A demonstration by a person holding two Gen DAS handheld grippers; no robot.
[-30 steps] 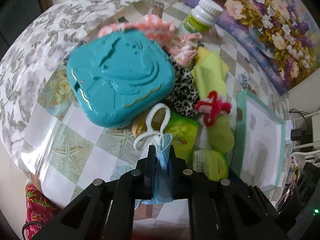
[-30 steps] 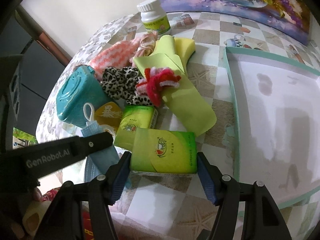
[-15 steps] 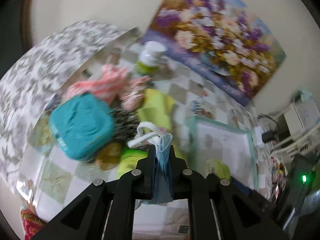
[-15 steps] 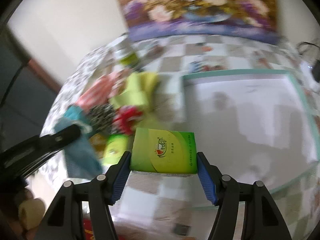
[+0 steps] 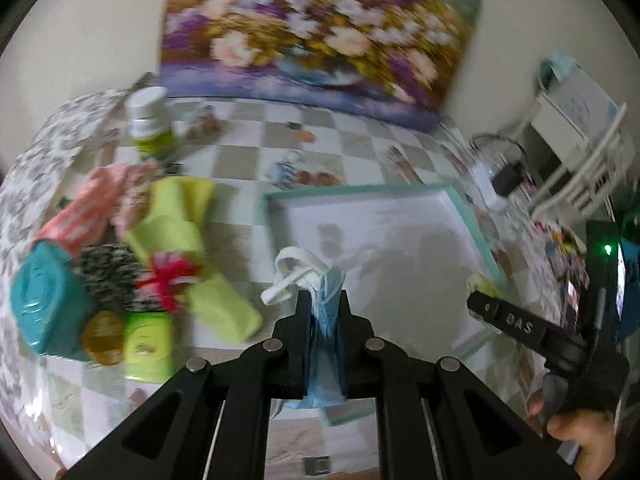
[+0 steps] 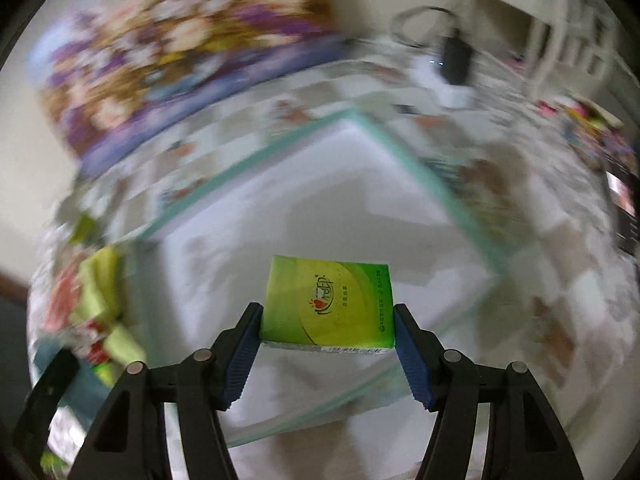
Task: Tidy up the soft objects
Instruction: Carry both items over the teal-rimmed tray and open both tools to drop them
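My left gripper [image 5: 323, 304] is shut on a folded blue face mask [image 5: 326, 328] whose white ear loop [image 5: 292, 276] sticks out ahead of the tips. It hangs over the near left part of a white tray with a teal rim [image 5: 472, 224]. My right gripper [image 6: 328, 320] is shut on a green tissue pack [image 6: 328, 304], held above the same tray [image 6: 424, 176]; the right wrist view is blurred. In the left wrist view the right gripper's arm [image 5: 520, 326] shows at the right, with a hand under it.
A pile lies left of the tray: a yellow cloth [image 5: 176, 232], a red and white scrunchie [image 5: 170, 276], leopard fabric [image 5: 108, 276], pink knit [image 5: 92, 204], a teal case [image 5: 44, 300], a second green pack [image 5: 148, 346], a gold disc [image 5: 102, 338]. A white bottle [image 5: 150, 124] stands behind.
Both grippers have swung right from the pile to above the tray, each carrying its item. The views rolled, and the painting and wall came into sight.
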